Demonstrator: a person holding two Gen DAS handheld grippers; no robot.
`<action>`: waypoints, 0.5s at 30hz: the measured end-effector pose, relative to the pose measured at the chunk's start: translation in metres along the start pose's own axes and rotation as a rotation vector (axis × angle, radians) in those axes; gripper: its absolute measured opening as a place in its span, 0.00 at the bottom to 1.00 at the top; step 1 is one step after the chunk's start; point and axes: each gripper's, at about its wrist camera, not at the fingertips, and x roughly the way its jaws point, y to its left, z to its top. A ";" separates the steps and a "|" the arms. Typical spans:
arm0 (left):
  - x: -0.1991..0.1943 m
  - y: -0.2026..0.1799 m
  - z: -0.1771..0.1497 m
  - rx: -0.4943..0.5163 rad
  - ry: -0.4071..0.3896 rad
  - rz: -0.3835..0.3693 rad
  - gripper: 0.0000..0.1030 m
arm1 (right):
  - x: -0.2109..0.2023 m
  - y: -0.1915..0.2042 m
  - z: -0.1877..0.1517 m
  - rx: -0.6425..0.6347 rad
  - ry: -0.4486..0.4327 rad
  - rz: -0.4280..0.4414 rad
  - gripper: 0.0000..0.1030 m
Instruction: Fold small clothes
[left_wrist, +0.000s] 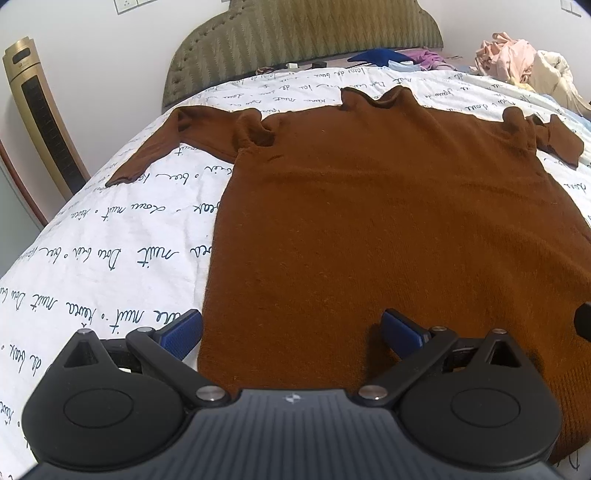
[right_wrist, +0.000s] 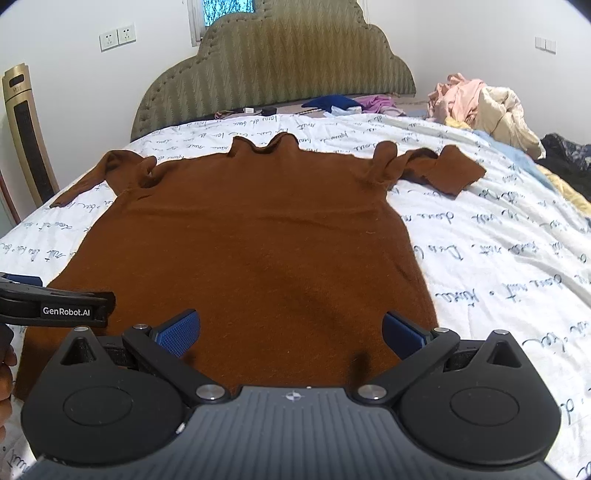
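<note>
A brown long-sleeved sweater (left_wrist: 369, 221) (right_wrist: 258, 240) lies flat on the bed, neck toward the headboard, sleeves bunched at both shoulders. My left gripper (left_wrist: 291, 332) hangs open over the sweater's lower left hem, its left finger above the bedsheet and its right finger above the knit. My right gripper (right_wrist: 291, 332) is open too, above the lower right part of the hem with nothing between its fingers. The left gripper's black body (right_wrist: 55, 302) shows at the left edge of the right wrist view.
The bed has a white sheet with handwritten script (left_wrist: 110, 258) (right_wrist: 498, 277). A pile of pink and cream clothes (right_wrist: 480, 103) sits at the far right, blue and purple items (right_wrist: 332, 101) lie by the olive headboard (right_wrist: 277, 66). A gold tower appliance (left_wrist: 40, 118) stands left.
</note>
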 end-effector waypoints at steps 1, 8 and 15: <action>0.000 0.000 0.000 0.003 0.001 -0.001 1.00 | -0.001 0.001 0.000 -0.010 -0.007 -0.009 1.00; 0.004 -0.003 0.002 0.016 0.005 -0.001 1.00 | -0.013 0.000 0.001 -0.020 -0.086 0.019 1.00; 0.005 -0.006 0.002 0.021 0.006 -0.005 1.00 | -0.009 -0.012 0.004 0.041 -0.046 0.070 1.00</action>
